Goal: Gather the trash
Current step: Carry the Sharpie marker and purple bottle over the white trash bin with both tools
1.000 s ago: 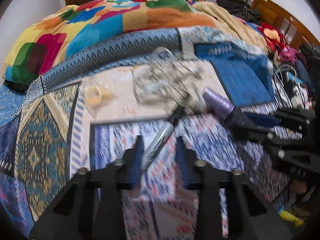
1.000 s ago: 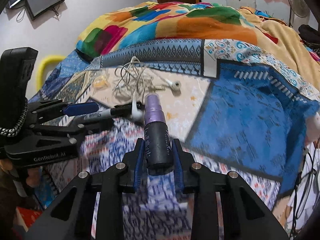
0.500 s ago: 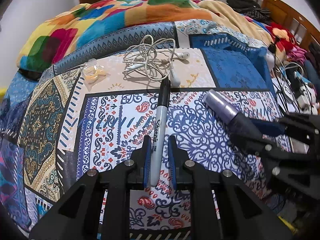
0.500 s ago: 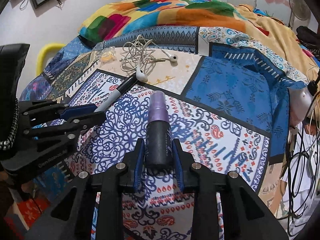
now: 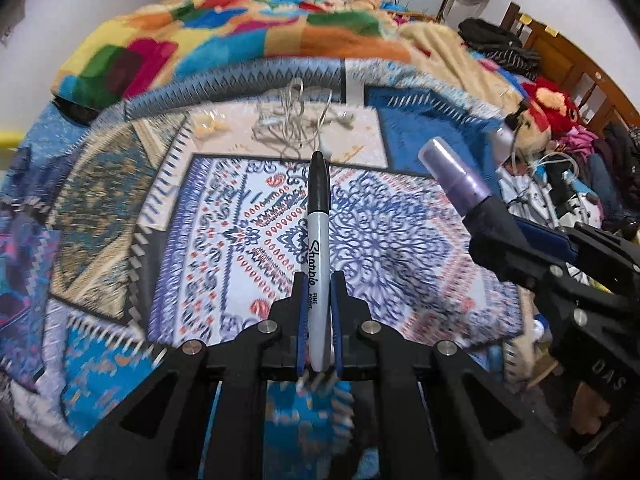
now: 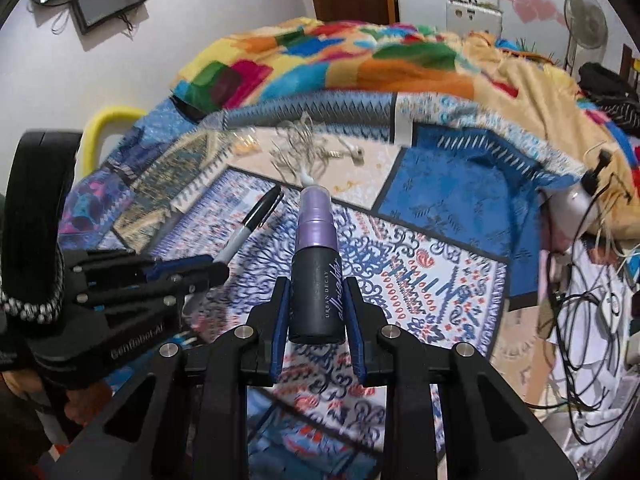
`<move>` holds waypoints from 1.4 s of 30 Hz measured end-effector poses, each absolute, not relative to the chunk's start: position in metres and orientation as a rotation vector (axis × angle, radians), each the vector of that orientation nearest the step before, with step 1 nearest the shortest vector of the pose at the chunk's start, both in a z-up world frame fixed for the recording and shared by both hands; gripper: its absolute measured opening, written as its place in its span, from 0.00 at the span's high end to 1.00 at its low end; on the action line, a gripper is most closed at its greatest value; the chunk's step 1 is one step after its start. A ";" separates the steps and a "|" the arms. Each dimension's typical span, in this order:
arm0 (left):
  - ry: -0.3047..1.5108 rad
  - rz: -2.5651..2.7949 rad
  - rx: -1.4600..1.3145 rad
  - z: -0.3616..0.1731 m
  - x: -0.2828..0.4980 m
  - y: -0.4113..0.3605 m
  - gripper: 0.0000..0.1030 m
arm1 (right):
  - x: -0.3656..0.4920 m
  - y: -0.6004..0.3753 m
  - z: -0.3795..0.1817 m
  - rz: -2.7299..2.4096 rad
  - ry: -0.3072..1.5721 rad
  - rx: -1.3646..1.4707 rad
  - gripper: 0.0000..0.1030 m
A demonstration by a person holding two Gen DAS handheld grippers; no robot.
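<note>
While you pull both loads back off the patterned bedspread (image 5: 400, 248), left gripper (image 5: 319, 280) stays clamped on the black-capped grey marker (image 5: 316, 240); right gripper (image 6: 318, 292) holds the purple-topped black spray bottle (image 6: 316, 264). Tangled white earphones (image 5: 296, 128) remain at 12 o'clock.

white walls (image 6: 224, 20); patchwork-covered bed (image 5: 120, 220); perhaps a fan (image 6: 585, 16)

Bedspread (image 5: 400, 232) pattern smeared by motion blur. Cord tangle (image 5: 296, 128) blurred; its strands cannot be separated. Yellowish item (image 5: 210, 128) beside it too blurred to identify. Marker (image 5: 318, 248) lower end hidden between the jaws. Bottle (image 6: 318, 280) base hidden likewise.
</note>
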State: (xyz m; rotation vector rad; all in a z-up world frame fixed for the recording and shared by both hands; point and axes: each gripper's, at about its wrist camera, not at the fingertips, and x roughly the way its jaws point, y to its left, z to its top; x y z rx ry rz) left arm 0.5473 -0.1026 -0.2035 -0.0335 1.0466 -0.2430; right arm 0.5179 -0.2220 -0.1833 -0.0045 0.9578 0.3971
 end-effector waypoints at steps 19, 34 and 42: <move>0.743 -0.135 -0.039 -0.041 0.374 -0.059 0.91 | 0.395 -0.197 -0.034 0.495 0.678 -0.018 0.77; 0.682 0.023 -0.086 -0.016 0.259 0.023 0.91 | 0.305 -0.136 0.000 0.656 0.595 -0.052 0.77; 0.700 0.132 -0.157 -0.033 0.204 0.081 0.91 | 0.273 -0.089 -0.009 0.761 0.609 -0.103 0.77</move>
